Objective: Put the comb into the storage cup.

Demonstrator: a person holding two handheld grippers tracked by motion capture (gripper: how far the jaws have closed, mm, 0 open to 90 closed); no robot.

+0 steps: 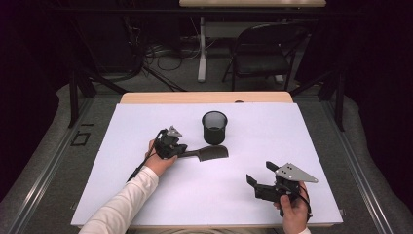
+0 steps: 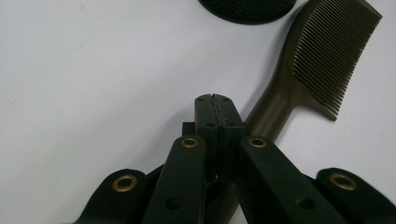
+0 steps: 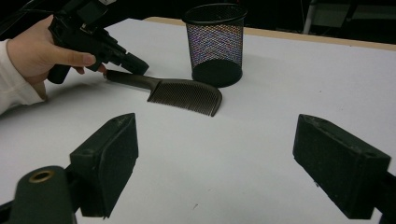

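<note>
Gripping the comb [image 1: 208, 154] handle, the left gripper [image 1: 181, 150] sits clamped just before the cup [image 1: 215, 127] in the high view, the counter [image 1: 146, 195] bare around them. Its own view shows jaws pressed together over the handle [image 2: 266, 116], so lifting and tipping the comb into the cup seems next. The right gripper view shows the right gripper [image 3: 215, 163] wide open, empty, well apart.

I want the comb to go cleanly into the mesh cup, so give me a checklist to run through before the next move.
1. Left gripper jaws closed: ok.
2. Jaws actually clamp the comb handle: cannot tell; the closed tips sit over the handle, which passes beneath them.
3. Comb lying flat on the table: ok.
4. Mesh cup upright, mouth open: ok.
5. Cup clear of the comb: ok, close behind but apart.
6. Right gripper open and away from the comb: ok.
</note>
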